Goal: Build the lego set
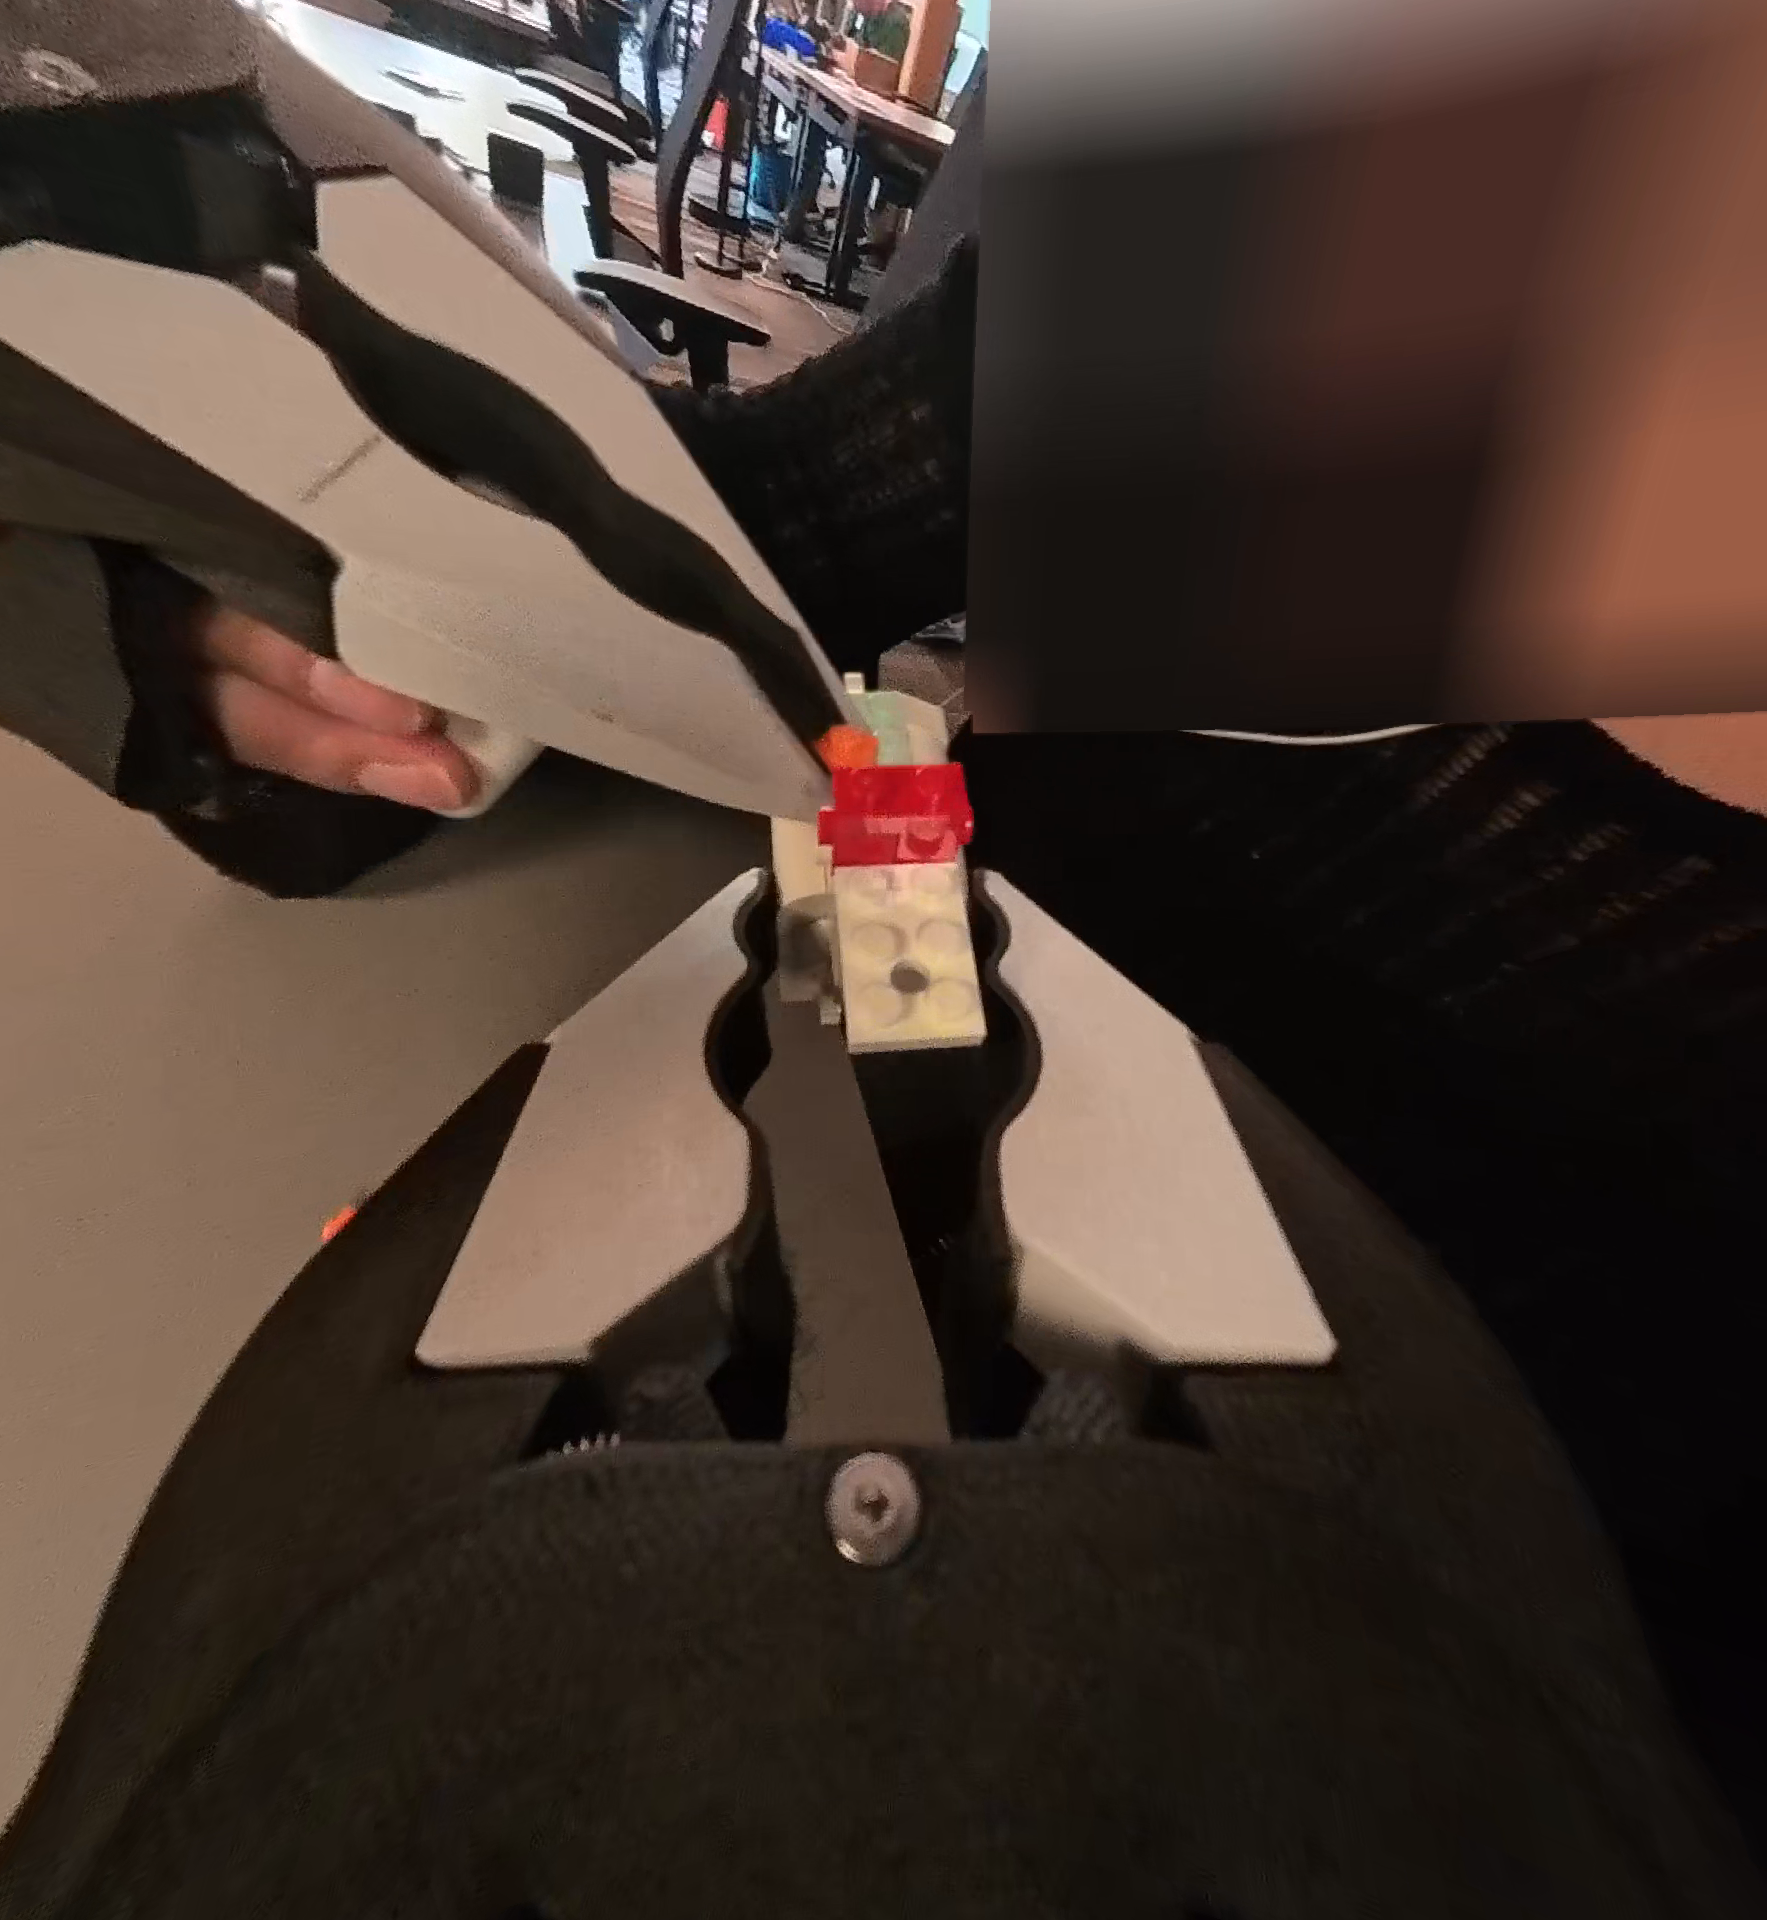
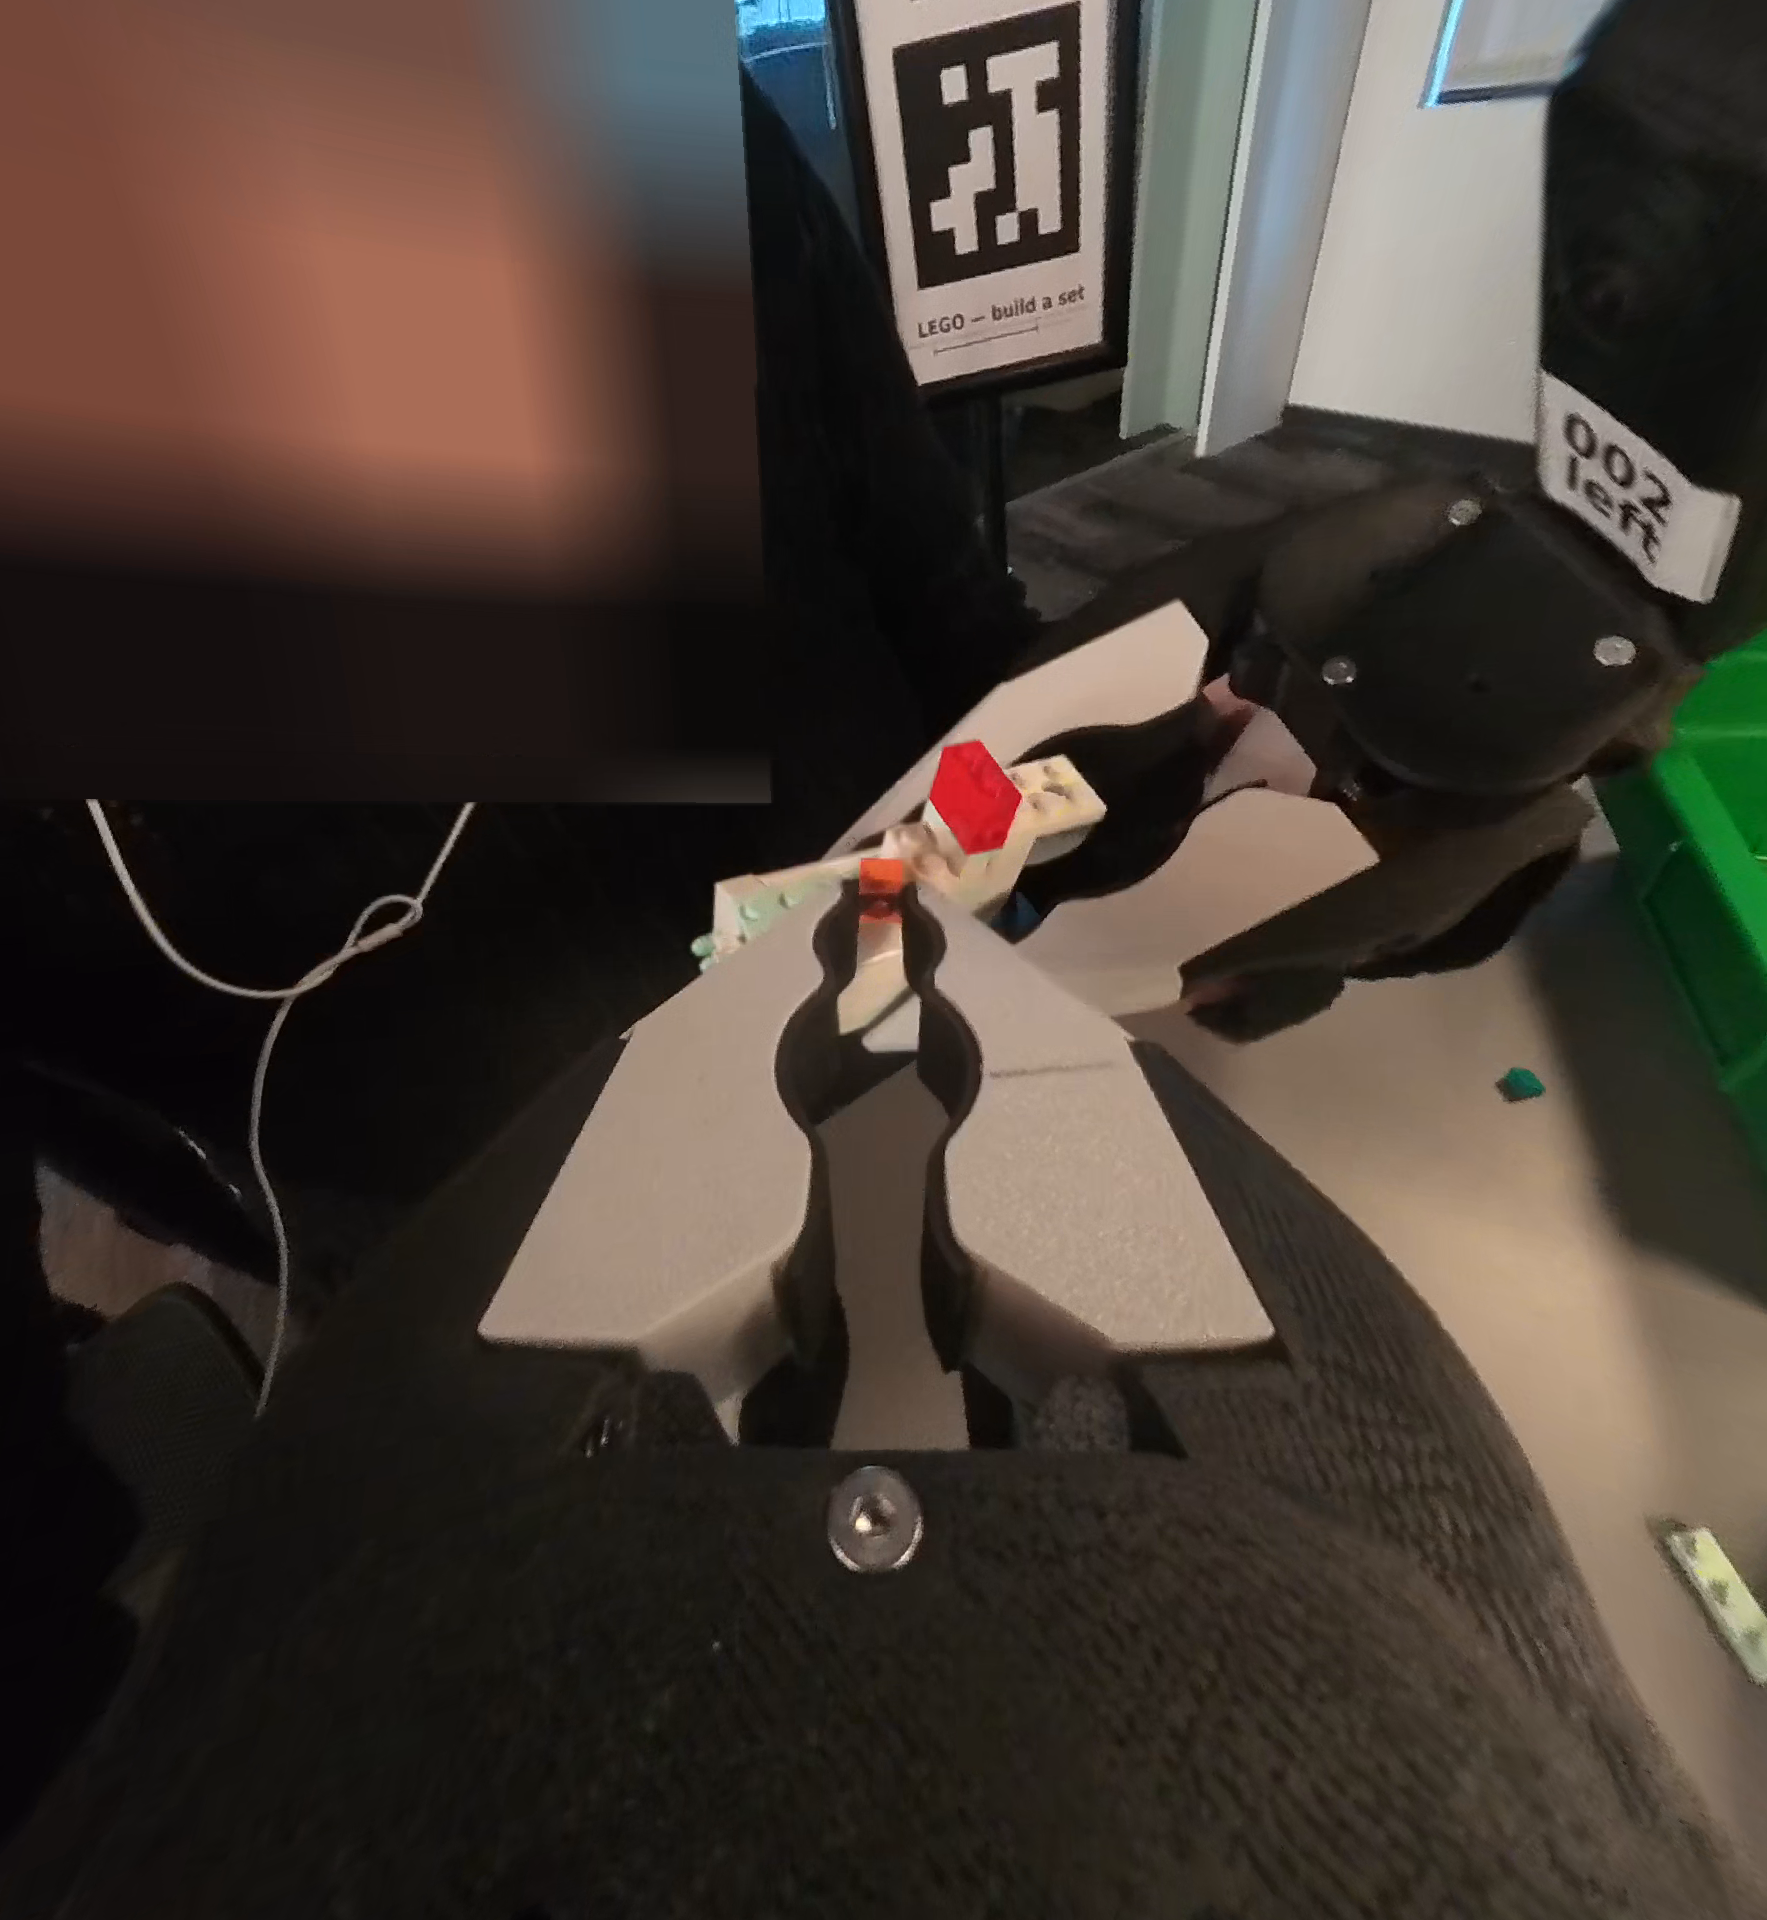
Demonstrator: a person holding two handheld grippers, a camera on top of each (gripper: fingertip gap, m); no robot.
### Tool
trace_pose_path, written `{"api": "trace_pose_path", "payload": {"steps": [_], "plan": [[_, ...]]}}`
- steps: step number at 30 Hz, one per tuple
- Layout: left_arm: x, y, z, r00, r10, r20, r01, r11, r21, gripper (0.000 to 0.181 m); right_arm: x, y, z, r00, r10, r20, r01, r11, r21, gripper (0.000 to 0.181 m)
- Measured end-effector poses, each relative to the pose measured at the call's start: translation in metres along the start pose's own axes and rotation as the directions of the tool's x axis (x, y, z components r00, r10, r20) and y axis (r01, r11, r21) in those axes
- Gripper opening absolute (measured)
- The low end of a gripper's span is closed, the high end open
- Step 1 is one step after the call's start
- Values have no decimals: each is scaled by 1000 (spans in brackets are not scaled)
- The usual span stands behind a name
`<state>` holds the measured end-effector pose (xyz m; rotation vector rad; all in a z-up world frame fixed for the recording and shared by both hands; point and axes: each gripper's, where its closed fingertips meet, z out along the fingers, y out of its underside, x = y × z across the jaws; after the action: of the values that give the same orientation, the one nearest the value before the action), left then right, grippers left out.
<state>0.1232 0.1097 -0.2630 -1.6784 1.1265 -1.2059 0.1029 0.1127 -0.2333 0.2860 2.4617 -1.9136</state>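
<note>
My left gripper (image 1: 874, 914) is shut on a small white lego assembly (image 1: 910, 987) with a red brick (image 1: 894, 816) on top and a pale green part behind. It holds the assembly above the grey table. My right gripper (image 2: 879, 914) is shut on a small orange piece (image 2: 879, 878) and holds it against the assembly (image 2: 962, 842), just beside the red brick (image 2: 974, 795). In the left wrist view the right gripper (image 1: 822, 764) comes in from the upper left with the orange piece (image 1: 848, 746) at its tip.
A green bin (image 2: 1752, 883) stands at the right on the grey table (image 2: 1481, 1195). A small teal piece (image 2: 1520, 1084) and a pale flat piece (image 2: 1736, 1616) lie loose on the table. A white cord (image 2: 266, 1039) hangs at the left. Office chairs (image 1: 671, 312) stand beyond the table. Left and right tips are no more than a few centimetres apart.
</note>
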Motion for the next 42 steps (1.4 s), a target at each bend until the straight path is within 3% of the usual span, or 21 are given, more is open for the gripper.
{"api": "trace_pose_path", "payload": {"steps": [8,16,18,21,26,36,42], "plan": [[-3,-4,-3,1000,10,1,-10,999,36,35,4,-2,-2,997,-37,-62,35,998,-48,6],[-12,1,-9,995,11,98,-13,1000,12,35,9,1,-13,987,-63,-149,51,995,-84,6],[-23,13,-16,980,-7,199,13,999,-29,35,19,16,-28,971,-44,-237,15,992,-124,6],[-38,34,-27,939,-34,341,68,994,-88,35,40,73,-56,917,27,-398,-128,965,-228,6],[-44,48,-32,919,-81,386,115,991,-65,35,46,132,-66,890,114,-442,-258,924,-281,6],[-43,54,-27,920,-92,381,125,990,-63,35,48,150,-74,890,127,-437,-280,910,-306,7],[-47,56,-31,906,-84,415,111,993,-40,35,49,148,-84,829,172,-531,-333,916,-224,29]]}}
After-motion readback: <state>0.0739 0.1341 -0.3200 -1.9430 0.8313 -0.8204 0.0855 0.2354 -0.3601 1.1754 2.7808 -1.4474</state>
